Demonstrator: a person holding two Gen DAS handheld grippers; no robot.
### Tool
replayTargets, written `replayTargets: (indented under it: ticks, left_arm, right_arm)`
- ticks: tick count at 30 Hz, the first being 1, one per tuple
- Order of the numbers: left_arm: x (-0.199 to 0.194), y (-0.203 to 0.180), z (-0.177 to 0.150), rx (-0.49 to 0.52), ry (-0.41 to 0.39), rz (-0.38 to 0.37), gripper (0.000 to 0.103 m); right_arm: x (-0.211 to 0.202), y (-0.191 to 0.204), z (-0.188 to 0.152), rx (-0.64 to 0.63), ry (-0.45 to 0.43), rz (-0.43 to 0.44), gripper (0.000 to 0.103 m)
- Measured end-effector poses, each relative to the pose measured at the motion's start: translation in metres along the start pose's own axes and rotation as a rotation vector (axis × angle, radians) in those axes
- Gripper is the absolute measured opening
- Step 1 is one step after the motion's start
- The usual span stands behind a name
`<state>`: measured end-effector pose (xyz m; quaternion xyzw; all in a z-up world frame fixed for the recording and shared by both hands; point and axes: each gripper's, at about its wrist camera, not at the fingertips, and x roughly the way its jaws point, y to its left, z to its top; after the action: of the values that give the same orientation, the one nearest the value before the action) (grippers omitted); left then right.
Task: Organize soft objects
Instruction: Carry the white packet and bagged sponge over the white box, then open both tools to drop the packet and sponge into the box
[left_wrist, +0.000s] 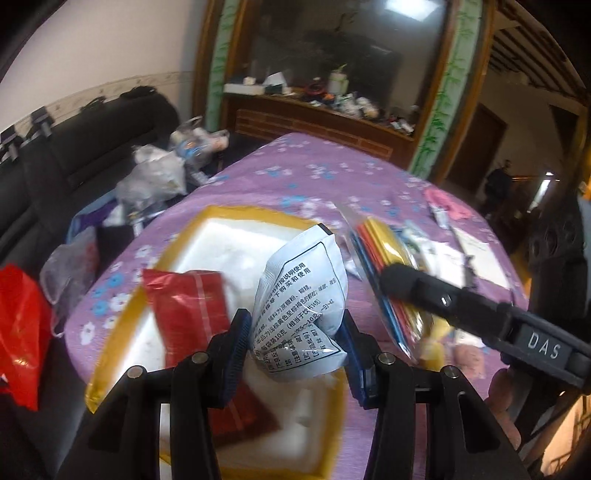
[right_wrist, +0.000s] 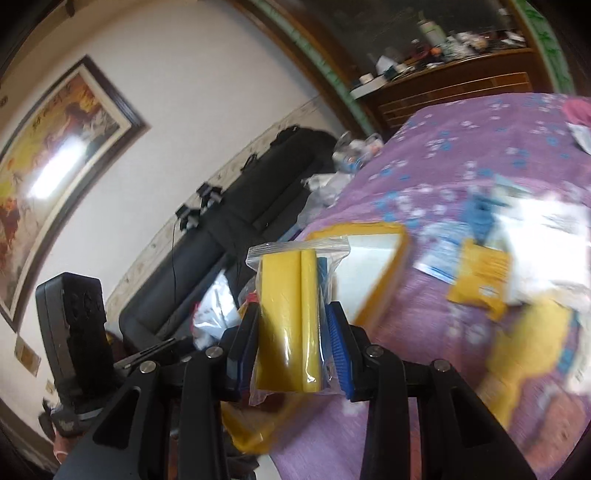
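Observation:
My left gripper (left_wrist: 293, 328) is shut on a white sachet (left_wrist: 301, 295) printed with black Chinese text, held above a white tray with a yellow rim (left_wrist: 218, 214). A red packet (left_wrist: 188, 306) lies in that tray. My right gripper (right_wrist: 291, 332) is shut on a clear zip bag of yellow and blue sponges (right_wrist: 288, 325), held above the table's edge. That bag (left_wrist: 384, 273) and the right gripper's black body show in the left wrist view, to the right of the sachet. The tray (right_wrist: 369, 266) shows behind the bag in the right wrist view.
The table has a purple flowered cloth (left_wrist: 314, 173). Loose packets, a yellow pouch (right_wrist: 480, 277) and pink items (left_wrist: 447, 203) lie on its right side. A black sofa (left_wrist: 74, 147) with plastic bags (left_wrist: 155, 177) stands left. A red bag (left_wrist: 22, 332) hangs at the left edge. A wooden cabinet stands behind.

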<state>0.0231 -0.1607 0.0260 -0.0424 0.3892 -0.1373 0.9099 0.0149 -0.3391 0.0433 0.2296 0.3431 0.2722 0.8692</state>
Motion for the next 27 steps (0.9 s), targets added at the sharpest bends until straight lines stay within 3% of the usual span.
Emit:
replayTargets:
  ticks: [4,10,18,21,23,27]
  left_arm:
    - [0.026,0.013,0.002,-0.021,0.051,0.029,0.05]
    - [0.06,0.019,0.001,-0.001,0.124,0.107,0.05]
    - [0.07,0.026,-0.001,-0.049,0.135,0.065,0.062]
    - [0.068,0.027,0.0,-0.063,0.132,0.047,0.066]
    - [0.064,0.029,-0.001,-0.083,0.12,0.042,0.073]
    - [0.052,0.031,-0.002,-0.101,0.075,0.045,0.08]
  right_arm:
    - [0.044,0.005,0.012,-0.007,0.022,-0.038,0.036]
    - [0.072,-0.016,0.006,0.049,0.044,-0.058,0.036]
    - [0.079,-0.036,0.001,0.107,0.057,-0.098,0.037]
    - [0.072,-0.036,0.0,0.117,0.043,-0.082,0.045]
    - [0.067,-0.038,0.001,0.129,0.02,-0.06,0.057]
    - [0.059,-0.038,0.002,0.136,-0.011,-0.029,0.064]
